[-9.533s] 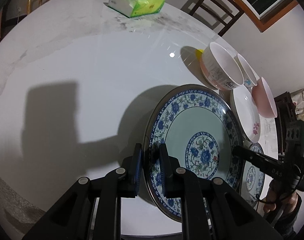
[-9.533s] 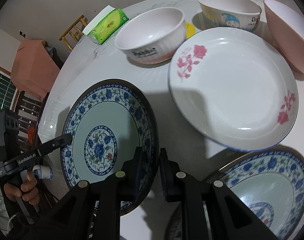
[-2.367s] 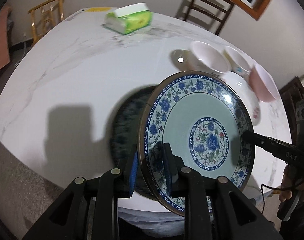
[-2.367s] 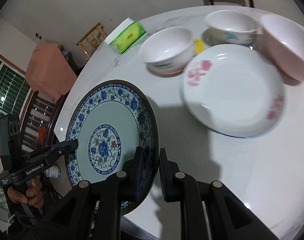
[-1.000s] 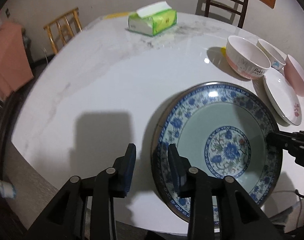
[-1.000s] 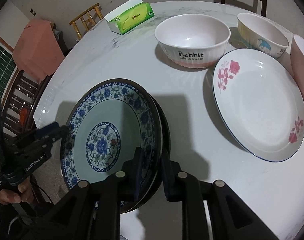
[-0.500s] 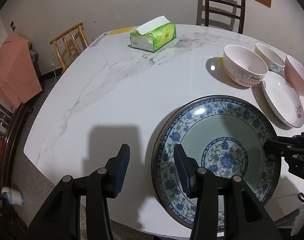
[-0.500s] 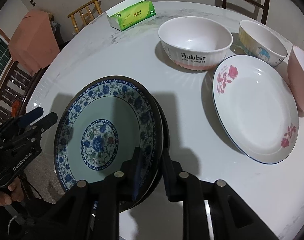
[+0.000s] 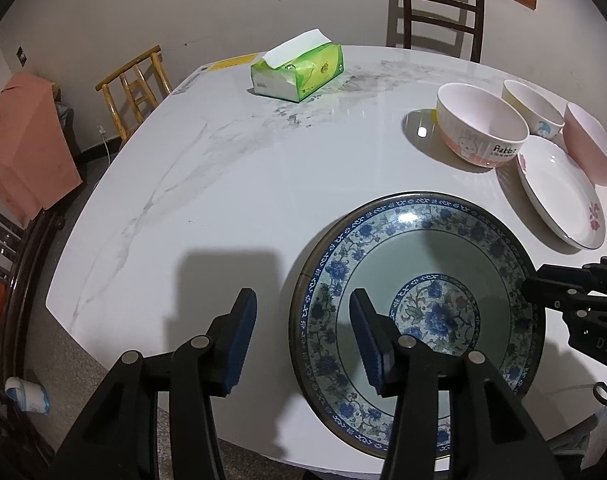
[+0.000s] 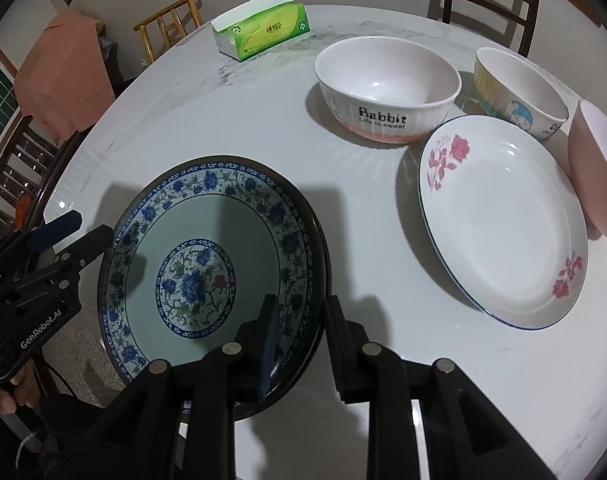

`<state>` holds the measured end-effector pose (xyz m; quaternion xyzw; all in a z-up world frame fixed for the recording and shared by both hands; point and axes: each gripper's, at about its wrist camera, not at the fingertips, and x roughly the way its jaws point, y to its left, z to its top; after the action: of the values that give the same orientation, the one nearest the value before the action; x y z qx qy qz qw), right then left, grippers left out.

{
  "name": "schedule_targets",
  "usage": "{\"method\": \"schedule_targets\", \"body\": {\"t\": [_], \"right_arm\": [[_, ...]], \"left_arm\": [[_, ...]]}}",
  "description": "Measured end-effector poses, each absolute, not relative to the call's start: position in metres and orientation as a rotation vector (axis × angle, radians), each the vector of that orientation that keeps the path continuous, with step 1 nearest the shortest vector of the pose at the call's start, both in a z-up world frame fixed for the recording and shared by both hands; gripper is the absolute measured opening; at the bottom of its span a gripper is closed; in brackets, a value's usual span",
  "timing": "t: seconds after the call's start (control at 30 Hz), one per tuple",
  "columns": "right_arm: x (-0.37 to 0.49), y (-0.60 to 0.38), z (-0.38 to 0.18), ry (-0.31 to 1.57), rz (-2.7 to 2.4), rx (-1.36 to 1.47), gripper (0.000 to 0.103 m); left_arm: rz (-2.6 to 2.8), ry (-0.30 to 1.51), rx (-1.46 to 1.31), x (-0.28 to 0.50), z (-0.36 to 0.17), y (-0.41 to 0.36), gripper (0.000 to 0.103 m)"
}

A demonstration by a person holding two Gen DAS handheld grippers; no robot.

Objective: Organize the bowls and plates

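Round glossy white marble-look table [image 9: 231,184], faint grey veining, near edge curved. On it, close to the near edge, blue plate [image 10: 207,268]: wide, shallow, glazed, pale green well, blue floral band and centre medallion, dark rim; stacked on a second dark-rimmed plate [image 10: 321,280], only its edge showing at the right. Left gripper [image 9: 303,336] released, jaws just been opening, now wide; blue ribbed pads [image 9: 243,332] astride the plate's left rim, neither pressing it. Right gripper [image 10: 299,340] loosened, jaws just been opening by a little; narrow gap straddling the stack's right rim, pads close to the rims but contact hard to tell, seemingly apart. Beyond, white plate [image 10: 503,220]: smooth oval, red rose prints, thin blue edge, empty. Just behind it, ribbed white bowl [image 10: 387,88] with pink base and "Rabbit" lettering, empty; beside that a yellow-striped cartoon bowl [image 10: 519,92], empty; plain pink bowl [image 10: 595,168] tilted against the white plate's far right rim. Green tissue box [image 9: 297,70], soft pack, white sheet sticking up, at the far side.
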<state>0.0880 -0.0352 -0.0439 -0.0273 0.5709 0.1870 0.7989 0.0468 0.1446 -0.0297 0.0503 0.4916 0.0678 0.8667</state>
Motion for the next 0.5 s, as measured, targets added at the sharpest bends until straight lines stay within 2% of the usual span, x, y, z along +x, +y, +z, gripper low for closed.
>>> {"method": "schedule_targets", "body": {"t": [0.5], "right_arm": [[0.087,-0.054,-0.048,1.212,0.388,-0.008,0.024]], "left_arm": [[0.122,1.034,0.136,0.048,-0.028,0.124,0.047]]}}
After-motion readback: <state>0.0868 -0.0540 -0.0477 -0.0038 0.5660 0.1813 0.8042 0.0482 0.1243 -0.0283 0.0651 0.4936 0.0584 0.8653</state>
